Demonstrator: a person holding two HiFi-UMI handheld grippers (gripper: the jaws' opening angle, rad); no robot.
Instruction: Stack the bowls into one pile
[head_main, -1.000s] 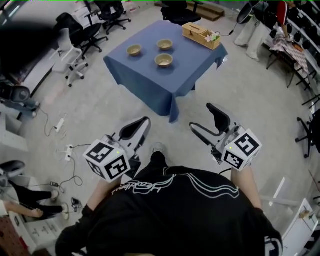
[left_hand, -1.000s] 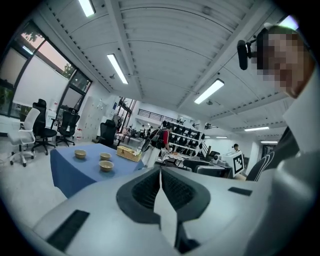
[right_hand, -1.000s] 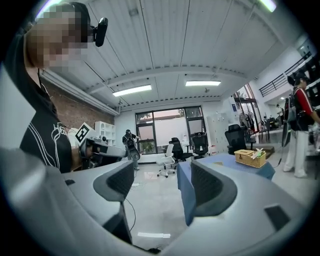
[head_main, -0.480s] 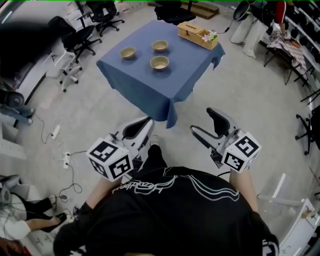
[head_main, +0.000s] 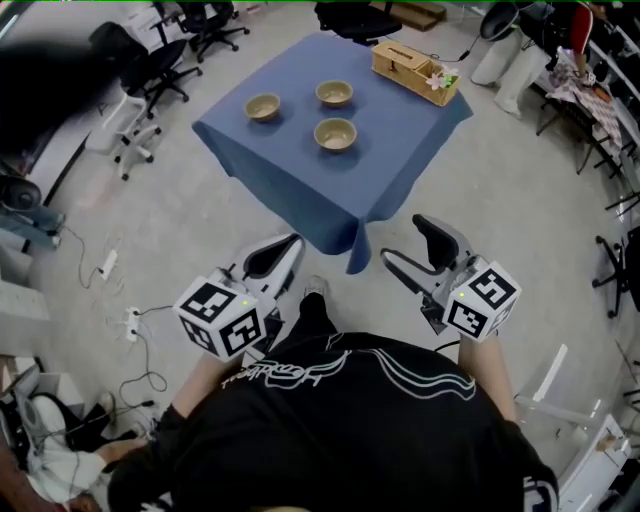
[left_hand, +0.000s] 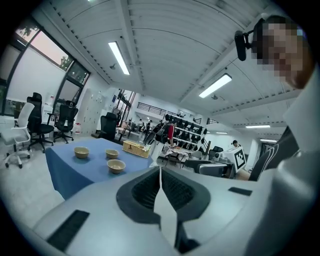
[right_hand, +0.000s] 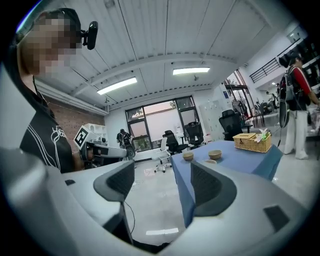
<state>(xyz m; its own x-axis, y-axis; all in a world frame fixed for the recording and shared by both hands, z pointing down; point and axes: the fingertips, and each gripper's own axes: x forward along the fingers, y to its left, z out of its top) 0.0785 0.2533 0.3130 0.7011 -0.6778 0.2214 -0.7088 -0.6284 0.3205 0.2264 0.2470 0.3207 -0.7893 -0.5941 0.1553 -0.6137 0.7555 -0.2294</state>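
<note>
Tan bowl (right_hand: 210, 161) half behind right tool (right_hand: 162, 182)

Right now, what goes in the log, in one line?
stage: not started | bowls: three, separate on blue table | left gripper: shut, empty | right gripper: open, empty | both short of table

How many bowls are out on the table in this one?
3, all separate on the blue table: left bowl, far bowl, near bowl. None looks hidden.
</note>
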